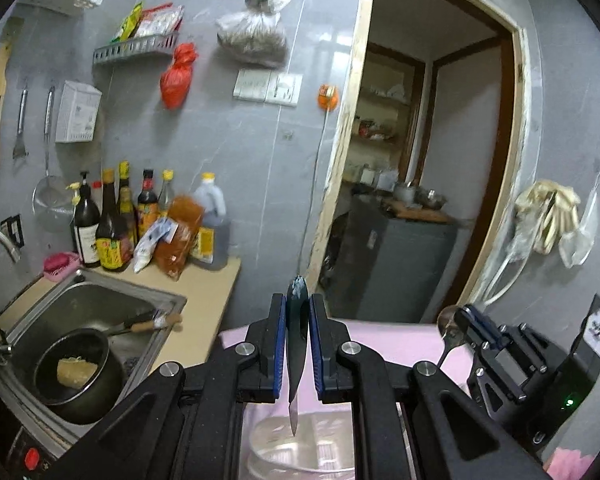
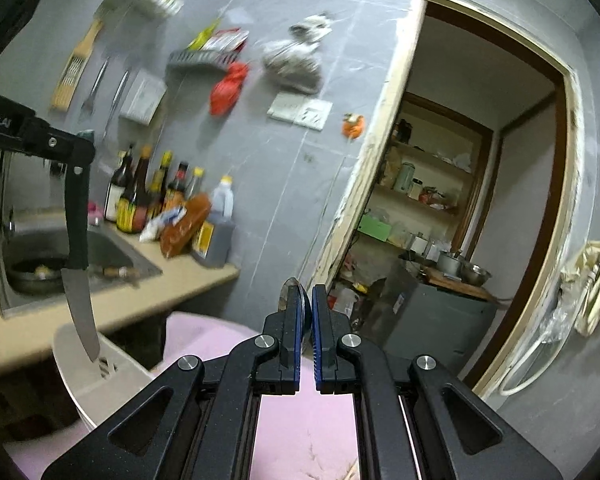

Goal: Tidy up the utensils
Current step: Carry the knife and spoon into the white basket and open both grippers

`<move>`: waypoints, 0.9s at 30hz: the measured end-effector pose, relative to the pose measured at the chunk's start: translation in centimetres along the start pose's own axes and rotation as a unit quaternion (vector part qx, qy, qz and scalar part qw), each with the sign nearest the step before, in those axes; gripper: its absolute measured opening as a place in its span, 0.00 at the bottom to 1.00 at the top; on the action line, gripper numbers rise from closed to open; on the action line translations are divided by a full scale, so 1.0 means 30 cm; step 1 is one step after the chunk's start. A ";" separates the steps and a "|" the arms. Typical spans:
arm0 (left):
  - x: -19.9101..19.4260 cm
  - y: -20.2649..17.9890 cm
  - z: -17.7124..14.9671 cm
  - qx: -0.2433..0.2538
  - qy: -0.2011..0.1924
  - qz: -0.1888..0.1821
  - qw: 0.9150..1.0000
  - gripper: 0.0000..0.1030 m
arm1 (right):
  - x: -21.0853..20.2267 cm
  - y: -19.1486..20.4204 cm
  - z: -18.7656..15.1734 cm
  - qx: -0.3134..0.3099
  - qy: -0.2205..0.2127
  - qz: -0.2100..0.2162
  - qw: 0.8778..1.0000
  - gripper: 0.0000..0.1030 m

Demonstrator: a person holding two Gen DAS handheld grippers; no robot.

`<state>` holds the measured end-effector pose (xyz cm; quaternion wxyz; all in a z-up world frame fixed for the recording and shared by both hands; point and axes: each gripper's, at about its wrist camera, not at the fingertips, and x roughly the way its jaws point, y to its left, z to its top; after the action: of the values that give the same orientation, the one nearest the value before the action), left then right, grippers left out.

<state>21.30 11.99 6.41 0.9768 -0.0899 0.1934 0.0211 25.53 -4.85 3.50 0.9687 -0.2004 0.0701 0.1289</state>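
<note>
Black-handled knife (image 2: 78,236) hangs blade-down, tip over a white perforated basket (image 2: 100,376). Metal spoon (image 1: 449,330) is clamped bowl-up, handle slanting downward.

Black left hand-held gripper (image 1: 298,344) and right hand-held gripper (image 2: 307,340), both with blue pads; knife (image 2: 78,248) with black handle and silver blade; silver spoon (image 1: 449,330); beige counter (image 1: 208,292); pink cloth (image 2: 304,428); white slotted basket (image 2: 96,372); grey tiled wall (image 1: 228,132); red bag (image 1: 177,76).
</note>
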 end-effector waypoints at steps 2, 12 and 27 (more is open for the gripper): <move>0.029 0.005 -0.050 0.007 0.001 0.006 1.000 0.11 | 0.002 0.026 -0.038 -0.014 0.004 0.000 1.000 0.04; 0.142 -0.014 -0.258 0.038 0.022 0.013 0.999 0.11 | 0.025 0.076 -0.168 -0.012 0.022 0.032 0.999 0.04; 0.151 -0.003 -0.267 0.000 0.080 -0.044 0.996 0.18 | -0.007 -0.035 -0.236 0.112 0.055 0.111 0.986 0.32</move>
<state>22.49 10.45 -2.58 0.9581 -0.0995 0.2668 -0.0295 25.03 -8.70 -2.51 0.9593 -0.0887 0.1591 0.2155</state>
